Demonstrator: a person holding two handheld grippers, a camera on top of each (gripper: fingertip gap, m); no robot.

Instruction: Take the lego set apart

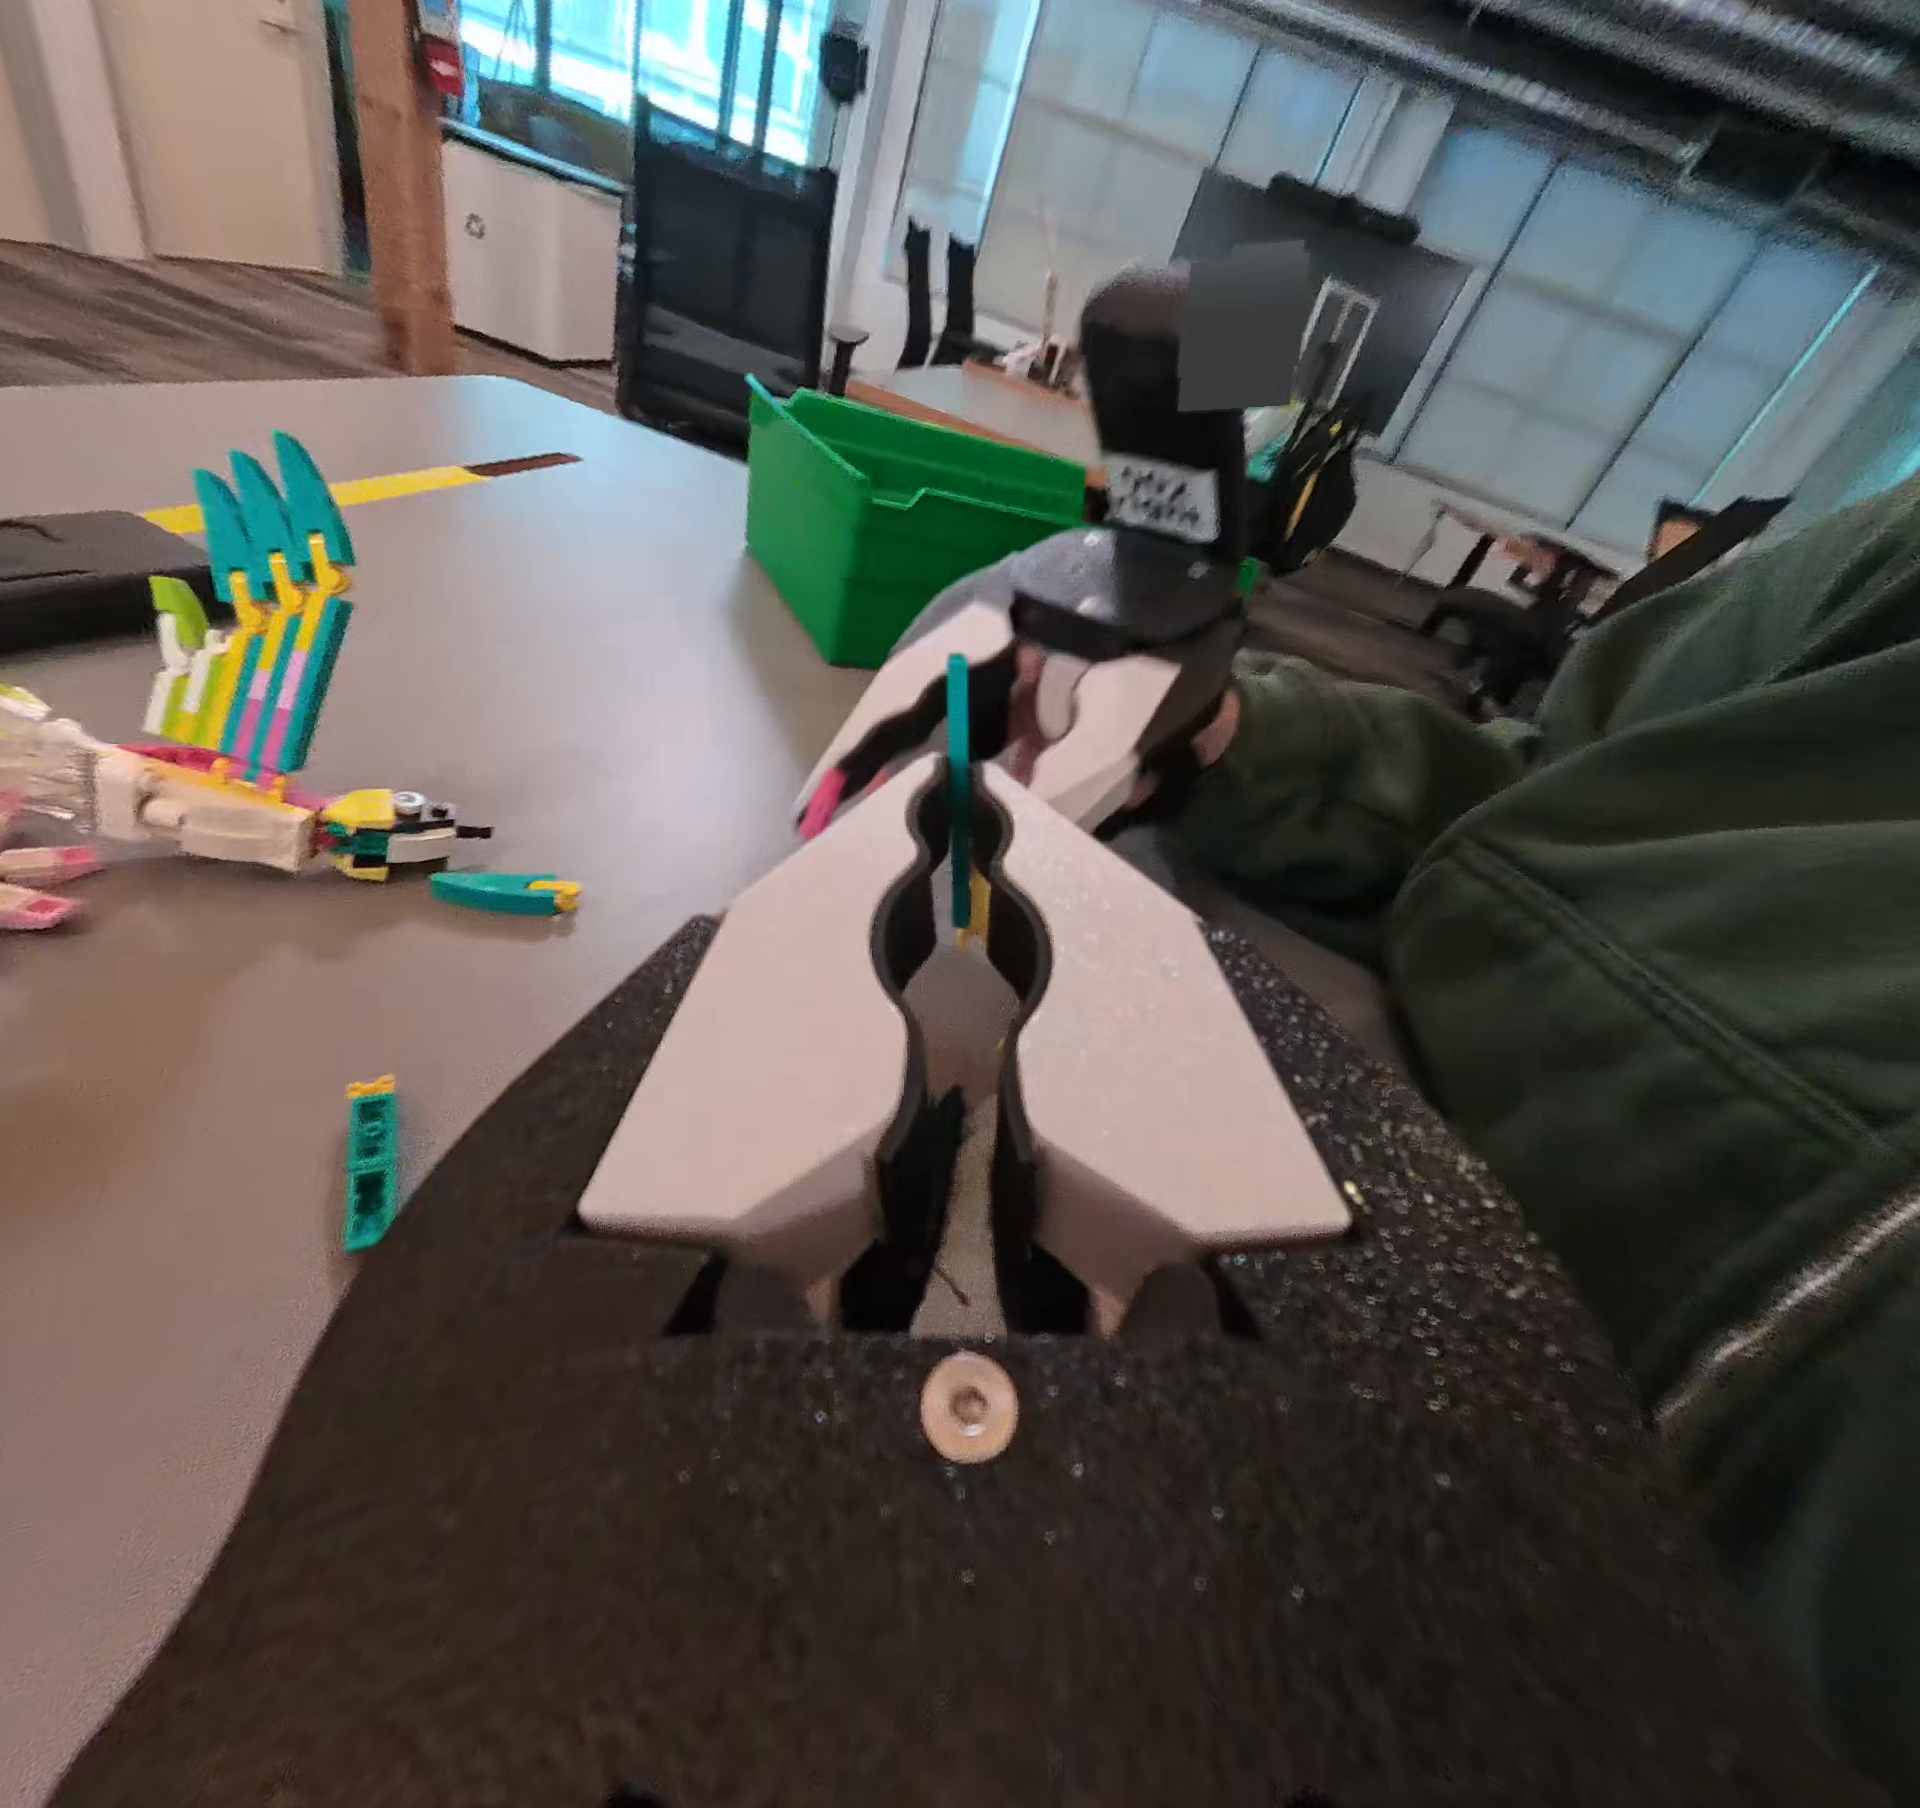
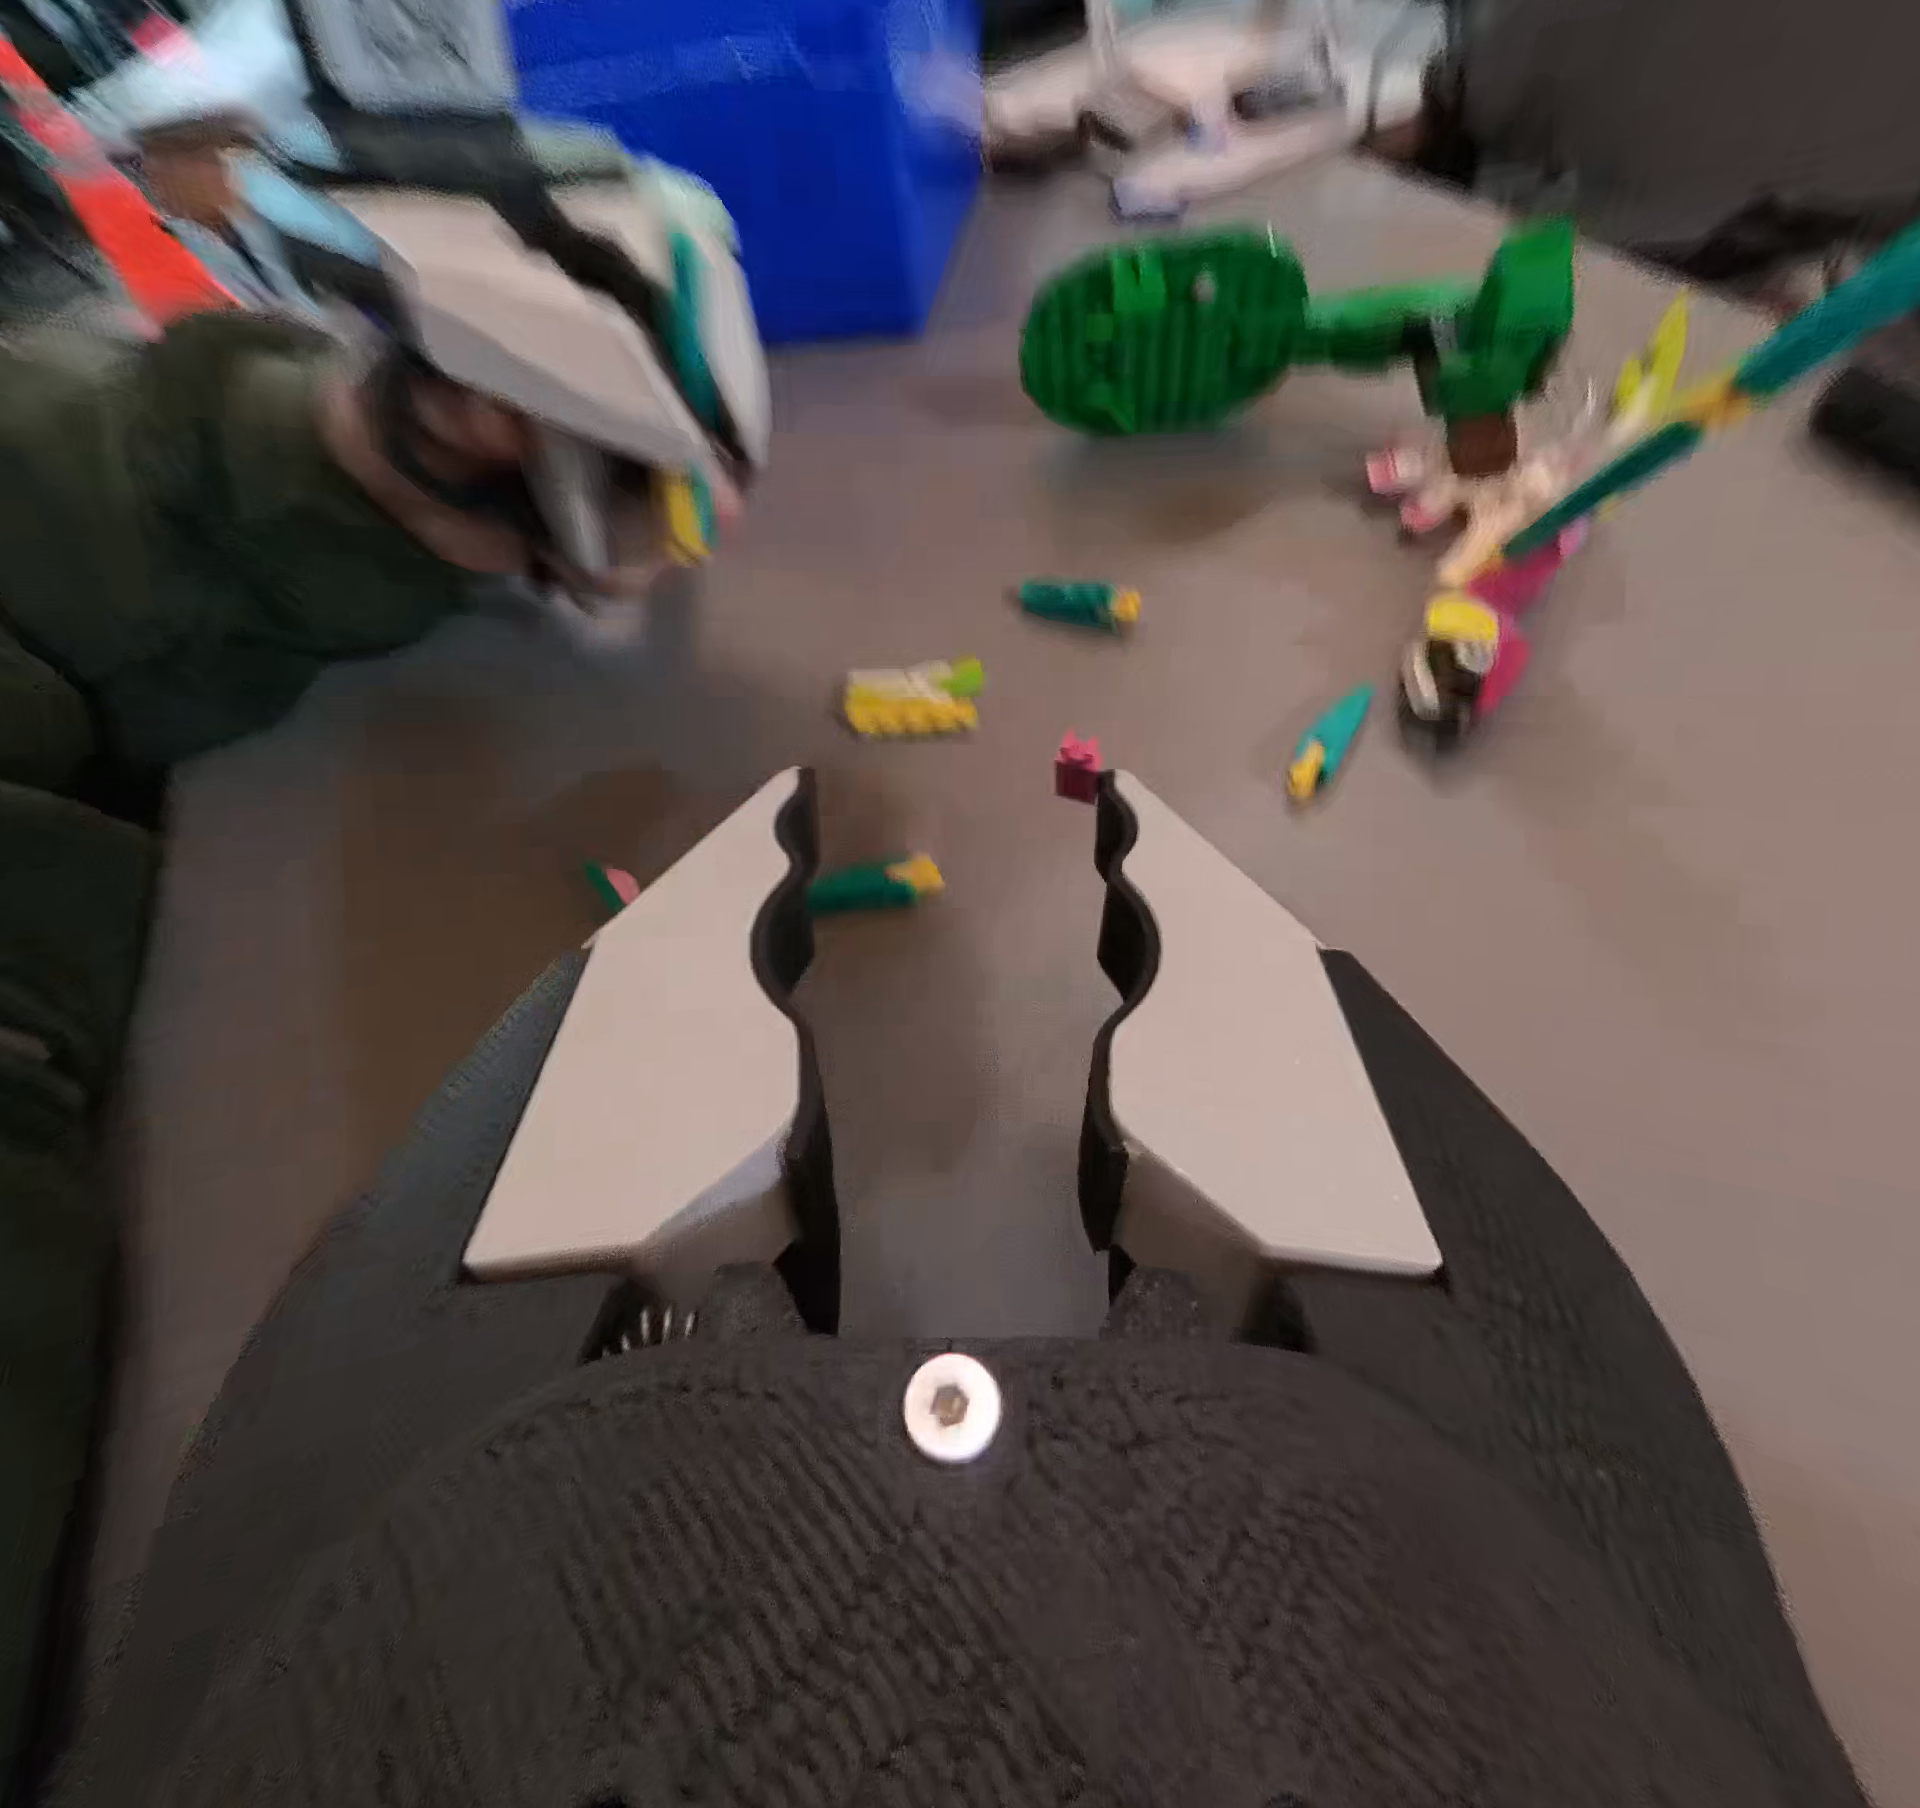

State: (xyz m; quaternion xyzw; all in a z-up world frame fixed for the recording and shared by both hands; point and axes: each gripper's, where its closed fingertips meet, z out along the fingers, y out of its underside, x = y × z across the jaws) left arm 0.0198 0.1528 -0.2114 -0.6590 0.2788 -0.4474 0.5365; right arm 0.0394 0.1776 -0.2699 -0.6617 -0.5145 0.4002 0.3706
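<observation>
On the grey bench (image 1: 582,678), toward its left side in the left wrist view, the lego bird (image 1: 260,802) lies on its side with one teal, yellow and pink wing (image 1: 270,615) standing up. Just beside its beak rests a loose teal feather piece (image 1: 506,893), and nearer the camera a teal plate with a yellow end (image 1: 370,1164) lies apart from the model. The left tongs (image 1: 961,813) are pressed together on a thin teal feather strip (image 1: 958,782), held upright between the tips. The right tongs (image 2: 951,792) are spread; a small magenta brick (image 2: 1077,769) sits at the tip of one finger, whether touching it the blur hides. In the right wrist view more bits are scattered over the bench: a yellow and white wing section (image 2: 914,698), two teal and yellow feather pieces (image 2: 1078,603) (image 2: 878,883), and another near the bird (image 2: 1330,740). A green lego leaf build (image 2: 1174,345) stands behind them. A green bin (image 1: 883,532) sits at the bench's far edge, and a dark green sleeve (image 1: 1558,927) fills the right side.
</observation>
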